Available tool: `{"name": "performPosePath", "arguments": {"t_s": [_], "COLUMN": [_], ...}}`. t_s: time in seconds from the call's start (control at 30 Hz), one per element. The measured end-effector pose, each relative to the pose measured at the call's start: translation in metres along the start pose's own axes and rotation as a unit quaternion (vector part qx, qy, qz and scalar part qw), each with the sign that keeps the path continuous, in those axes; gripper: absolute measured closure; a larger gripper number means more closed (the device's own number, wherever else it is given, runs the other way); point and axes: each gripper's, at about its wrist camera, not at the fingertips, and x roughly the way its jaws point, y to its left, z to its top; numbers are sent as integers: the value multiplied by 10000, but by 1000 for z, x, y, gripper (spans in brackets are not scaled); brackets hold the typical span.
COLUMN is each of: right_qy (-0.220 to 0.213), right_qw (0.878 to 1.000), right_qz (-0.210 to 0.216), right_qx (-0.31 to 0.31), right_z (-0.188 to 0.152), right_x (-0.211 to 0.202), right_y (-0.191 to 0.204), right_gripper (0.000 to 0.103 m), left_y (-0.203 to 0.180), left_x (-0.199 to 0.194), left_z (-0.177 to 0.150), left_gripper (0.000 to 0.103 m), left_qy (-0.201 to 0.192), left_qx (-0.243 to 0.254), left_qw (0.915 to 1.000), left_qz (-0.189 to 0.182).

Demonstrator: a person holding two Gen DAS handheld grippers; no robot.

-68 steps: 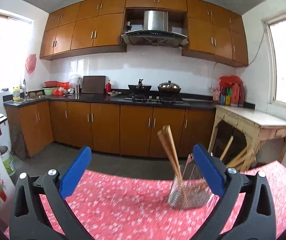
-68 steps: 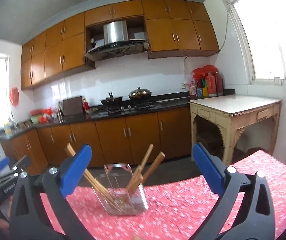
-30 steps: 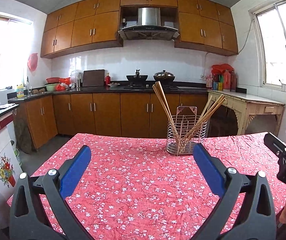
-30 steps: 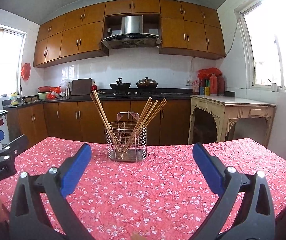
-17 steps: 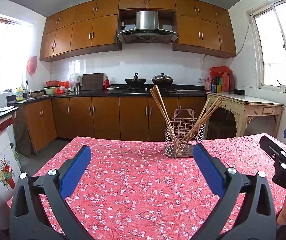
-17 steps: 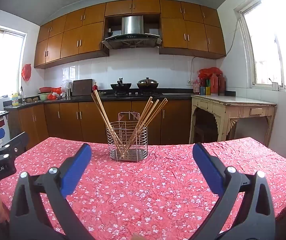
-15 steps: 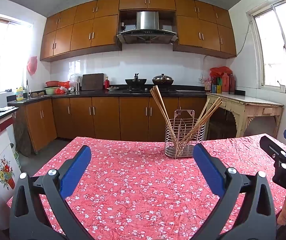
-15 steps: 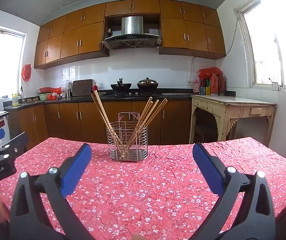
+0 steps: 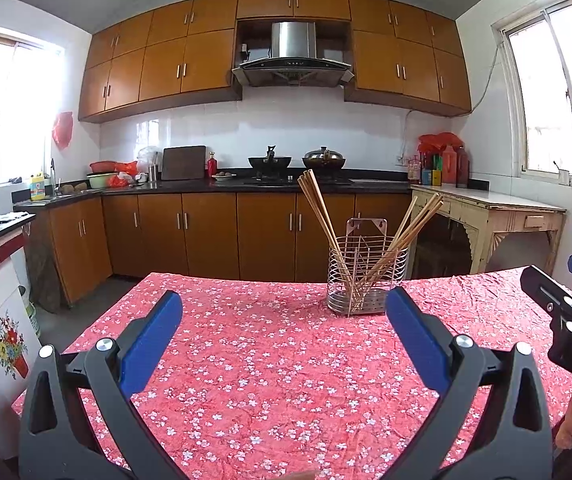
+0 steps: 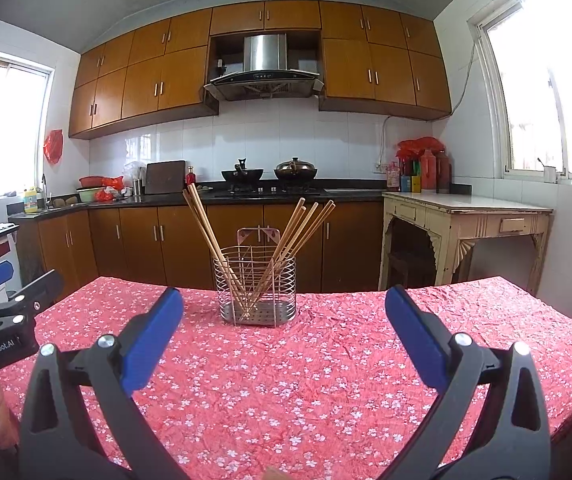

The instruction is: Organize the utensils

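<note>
Left tool: my left tool (image 9: pixel 284 312) hovered over the near part of the surface, its blue pads spread wide with nothing between them.
Right tool: my right tool (image 10: pixel 284 310) was likewise spread wide and held nothing; from the left wrist view it showed at the right edge.
Holder: the wire utensil holder (image 10: pixel 256 290) stood upright on the red floral tablecloth (image 10: pixel 286 380), close to the far edge of the surface and about midway along it, well apart from both tools.
Chopsticks: the wooden chopsticks (image 10: pixel 210 240) stood inside the holder in two bunches, one leaning left, the other (image 10: pixel 303 226) leaning right.
Holder from the left wrist: it (image 9: pixel 367 284) sat right of centre, chopsticks (image 9: pixel 321 216) fanned out above its rim.
</note>
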Motion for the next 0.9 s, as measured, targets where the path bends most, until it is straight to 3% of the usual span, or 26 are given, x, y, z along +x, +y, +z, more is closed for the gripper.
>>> {"name": "performPosePath", "arguments": {"t_s": [0.9], "right_qy": [30], "right_qw": [10000], "right_qz": [10], "right_qx": [33], "right_z": [-2], "right_x": [0], "right_y": [-2], "right_gripper": [4], "left_y": [-1], "left_x": [1], "left_z": [-1], "left_gripper": [2], "left_qy": [37], "left_qx": [3], "left_qw": [10000], "left_qz": [-3]}}
